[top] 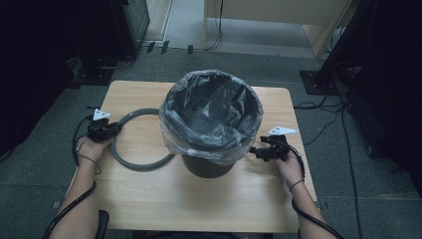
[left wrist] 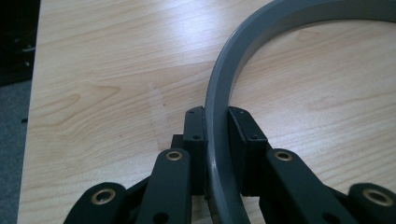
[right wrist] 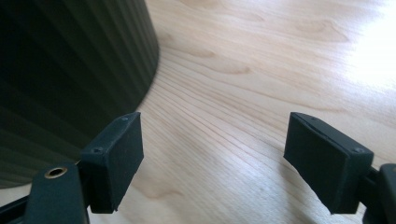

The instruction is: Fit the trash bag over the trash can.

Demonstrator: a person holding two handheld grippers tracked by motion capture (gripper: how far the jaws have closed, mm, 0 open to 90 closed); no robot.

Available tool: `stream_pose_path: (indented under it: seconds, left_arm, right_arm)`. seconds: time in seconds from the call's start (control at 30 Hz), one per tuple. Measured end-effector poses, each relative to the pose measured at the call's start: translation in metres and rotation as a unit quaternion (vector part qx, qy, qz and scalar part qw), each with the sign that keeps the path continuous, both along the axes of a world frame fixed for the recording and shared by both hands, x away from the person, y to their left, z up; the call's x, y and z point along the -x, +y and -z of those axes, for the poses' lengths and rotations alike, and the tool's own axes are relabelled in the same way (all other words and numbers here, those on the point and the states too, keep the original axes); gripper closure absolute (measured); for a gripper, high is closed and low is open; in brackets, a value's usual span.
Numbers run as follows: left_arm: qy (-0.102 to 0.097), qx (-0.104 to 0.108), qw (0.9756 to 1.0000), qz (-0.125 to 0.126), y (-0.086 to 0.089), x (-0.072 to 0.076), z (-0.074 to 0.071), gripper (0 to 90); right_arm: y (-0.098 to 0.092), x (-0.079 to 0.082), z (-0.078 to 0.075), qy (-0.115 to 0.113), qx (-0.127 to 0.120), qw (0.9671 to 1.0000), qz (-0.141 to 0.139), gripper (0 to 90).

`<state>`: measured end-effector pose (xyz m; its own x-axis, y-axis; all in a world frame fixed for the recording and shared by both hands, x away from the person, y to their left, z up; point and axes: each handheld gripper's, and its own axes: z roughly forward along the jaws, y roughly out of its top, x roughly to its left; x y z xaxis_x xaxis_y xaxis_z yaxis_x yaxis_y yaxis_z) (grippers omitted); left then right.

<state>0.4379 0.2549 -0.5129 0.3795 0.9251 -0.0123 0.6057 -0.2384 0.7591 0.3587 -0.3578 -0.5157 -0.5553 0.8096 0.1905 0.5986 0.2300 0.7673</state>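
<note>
A dark bin (top: 211, 114) lined with a clear plastic bag (top: 196, 145) stands mid-table. A grey plastic ring (top: 139, 164) lies flat to its left, partly hidden behind the bin. My left gripper (top: 117, 128) is at the ring's left side. In the left gripper view the ring (left wrist: 243, 56) runs between the jaws of the left gripper (left wrist: 216, 126), and both pads press on its rim. My right gripper (top: 254, 151) sits low at the bin's right side. In the right gripper view the right gripper (right wrist: 212, 154) is open over bare wood, with the bin's ribbed wall (right wrist: 70, 60) just left of it.
The wooden table (top: 199, 199) has free room in front of the bin and at its right edge. Grey carpet surrounds it, with cables (top: 323, 107) and dark stands at the far right and a desk at the back.
</note>
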Motion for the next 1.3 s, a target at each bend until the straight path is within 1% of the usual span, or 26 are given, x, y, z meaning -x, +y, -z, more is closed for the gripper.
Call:
stream_pose_path:
  seconds: [0.1,0.23,0.3,0.4,0.47,0.53,0.83,0.9,1.0,1.07,1.2,1.3]
  left_arm:
    - [-0.001,0.003,0.9999,-0.012,0.003,0.001,0.000,78.0]
    - [-0.002,0.004,0.9998,-0.020,0.005,0.001,0.000,78.2]
    - [0.001,0.010,0.9996,-0.025,0.006,0.001,0.000,78.2]
    - [0.004,0.015,0.9994,-0.030,0.007,0.001,0.000,78.3]
    - [0.004,0.016,0.9994,-0.032,0.008,0.001,0.000,78.4]
    - [0.007,0.017,0.9993,-0.033,0.008,0.001,0.000,78.4]
    - [0.014,0.023,0.9989,-0.039,0.012,0.001,-0.002,78.5]
    - [0.016,0.030,0.9985,-0.044,0.013,0.001,-0.002,78.6]
    - [0.015,0.032,0.9983,-0.047,0.014,0.001,-0.004,78.7]
    - [0.016,0.029,0.9983,-0.049,0.015,0.001,-0.005,78.7]
    - [0.020,0.038,0.9974,-0.057,0.016,0.001,-0.009,78.8]
    - [0.020,0.037,0.9972,-0.062,0.014,0.001,-0.012,78.8]
  right_arm:
    - [0.001,-0.002,0.006,-0.002,0.014,0.9999,0.008,18.6]
    - [0.001,-0.005,0.007,-0.003,0.021,0.9997,0.013,17.7]
    - [0.001,-0.005,0.007,-0.003,0.026,0.9995,0.017,16.5]
    - [0.005,-0.004,0.007,-0.007,0.045,0.9988,0.015,14.2]
    - [0.010,-0.003,0.008,-0.013,0.069,0.9974,0.017,13.8]
    - [0.014,-0.002,0.008,-0.017,0.085,0.9961,0.014,12.1]
    - [0.015,-0.002,0.008,-0.016,0.086,0.9961,0.015,11.6]
    - [0.015,-0.002,0.008,-0.016,0.086,0.9961,0.015,11.6]
    - [0.015,-0.002,0.008,-0.016,0.086,0.9960,0.015,11.4]
    - [0.015,-0.002,0.008,-0.016,0.086,0.9960,0.016,11.4]
    - [0.015,-0.002,0.008,-0.016,0.086,0.9960,0.016,11.3]
    - [0.015,-0.002,0.008,-0.016,0.086,0.9960,0.018,11.2]
